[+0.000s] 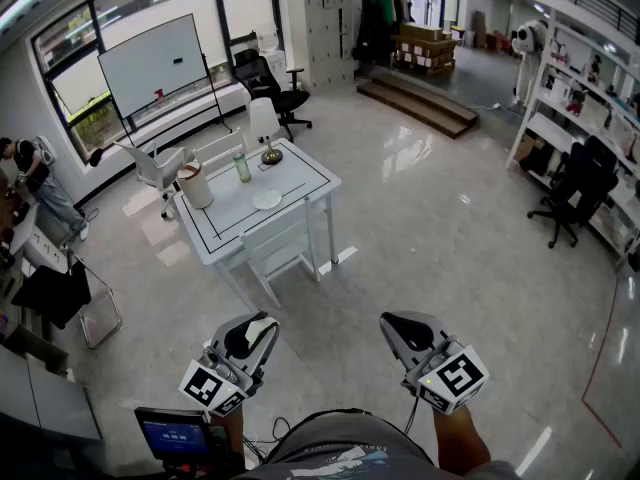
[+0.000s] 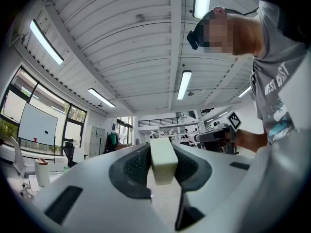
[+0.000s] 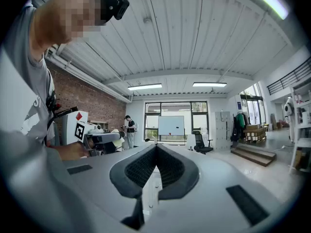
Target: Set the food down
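A pale cream block of food [image 2: 163, 160] sits upright between the dark pads of my left gripper [image 2: 163, 152], which is shut on it. In the head view that gripper [image 1: 260, 330] hangs low at the left, over the floor, with the food block [image 1: 261, 327] showing at its tip. My right gripper [image 1: 393, 324] is beside it at the same height. Its jaws [image 3: 156, 149] meet at the tips with nothing between them. A white table [image 1: 300, 175] stands well ahead of both grippers, with a small white plate [image 1: 267, 199] on it.
On the table stand a green bottle [image 1: 242, 166], a white lamp [image 1: 265, 128] and a white cylinder [image 1: 195, 185]. White chairs surround it. A whiteboard [image 1: 152, 63], a black office chair [image 1: 270, 88], shelves [image 1: 580, 118] and a person at far left [image 1: 35, 173] ring the glossy floor.
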Demonstrator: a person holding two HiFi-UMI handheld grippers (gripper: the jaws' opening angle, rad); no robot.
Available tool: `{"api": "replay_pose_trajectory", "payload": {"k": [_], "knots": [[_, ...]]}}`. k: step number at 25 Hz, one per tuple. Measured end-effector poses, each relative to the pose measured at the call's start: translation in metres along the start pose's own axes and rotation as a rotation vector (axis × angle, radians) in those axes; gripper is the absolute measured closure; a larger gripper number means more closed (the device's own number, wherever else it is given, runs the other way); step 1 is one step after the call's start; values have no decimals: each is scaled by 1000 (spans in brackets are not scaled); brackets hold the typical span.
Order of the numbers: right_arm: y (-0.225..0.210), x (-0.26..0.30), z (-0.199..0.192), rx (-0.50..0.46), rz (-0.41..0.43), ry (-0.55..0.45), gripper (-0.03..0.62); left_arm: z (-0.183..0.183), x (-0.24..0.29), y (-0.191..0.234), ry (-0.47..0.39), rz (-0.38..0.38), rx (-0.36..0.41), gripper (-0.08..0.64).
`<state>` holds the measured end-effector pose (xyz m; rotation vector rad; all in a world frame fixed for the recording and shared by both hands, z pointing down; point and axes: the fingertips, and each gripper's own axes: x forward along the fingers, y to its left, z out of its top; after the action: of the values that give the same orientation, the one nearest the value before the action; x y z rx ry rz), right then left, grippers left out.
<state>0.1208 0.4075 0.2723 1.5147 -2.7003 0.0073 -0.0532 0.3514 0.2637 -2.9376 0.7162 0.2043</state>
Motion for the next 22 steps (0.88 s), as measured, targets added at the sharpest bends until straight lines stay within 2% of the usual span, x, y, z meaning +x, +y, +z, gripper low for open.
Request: {"api": "replay_pose_trajectory", "payload": {"k": [8, 13, 15, 19, 22], "knots": [[-9, -15, -5, 25, -5, -11, 586, -7, 14, -13, 12, 22, 15, 454], [-16, -27, 0, 12, 1, -74, 584, -8, 31, -26, 12, 35, 38, 454], [-18, -27, 5, -25, -4, -126, 583, -11, 35, -28, 7, 54, 55, 454], [-26, -11, -5, -178, -46, -187, 584, -21, 49, -28, -14, 85, 92, 454], [-27, 7, -18, -251, -33, -214, 584, -35, 56, -32, 16, 116, 166, 454]]}}
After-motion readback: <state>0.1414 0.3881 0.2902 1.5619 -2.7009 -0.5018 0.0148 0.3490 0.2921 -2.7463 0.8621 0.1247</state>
